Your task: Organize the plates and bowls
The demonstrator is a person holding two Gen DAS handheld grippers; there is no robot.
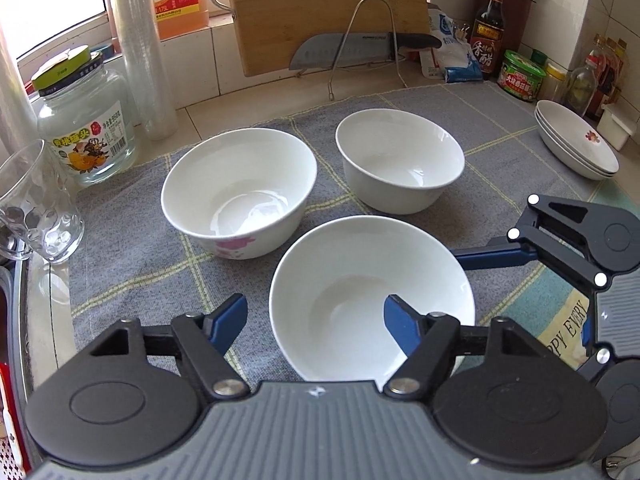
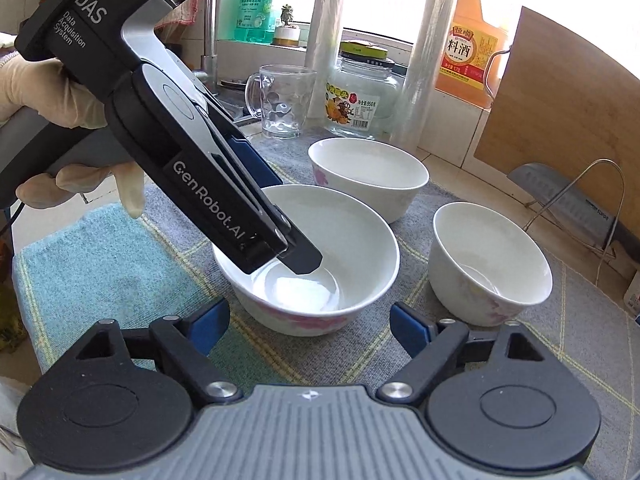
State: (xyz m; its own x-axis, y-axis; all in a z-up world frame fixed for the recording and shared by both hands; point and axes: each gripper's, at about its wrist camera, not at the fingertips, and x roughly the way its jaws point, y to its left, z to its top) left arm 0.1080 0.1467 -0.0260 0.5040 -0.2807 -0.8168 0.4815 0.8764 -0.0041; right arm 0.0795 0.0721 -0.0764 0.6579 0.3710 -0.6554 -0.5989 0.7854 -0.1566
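The nearest bowl (image 1: 372,300) sits on the grey checked cloth (image 1: 500,128) right under the left gripper (image 1: 316,322), whose jaws are spread wide with one finger (image 2: 300,258) dipped inside it and the other outside its rim, not clamping yet. Two more bowls (image 1: 240,192) (image 1: 400,160) stand just beyond. The right gripper (image 2: 310,324) hangs open and empty just beside that bowl. Stacked plates (image 1: 576,140) sit farther right.

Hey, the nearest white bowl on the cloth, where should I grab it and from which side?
Pinch the rim wall of the nearest bowl, coming from above on its near side. It sits upright and open, and the left hand-held gripper already has one finger inside, one outside. The rim is thin enough to clamp.
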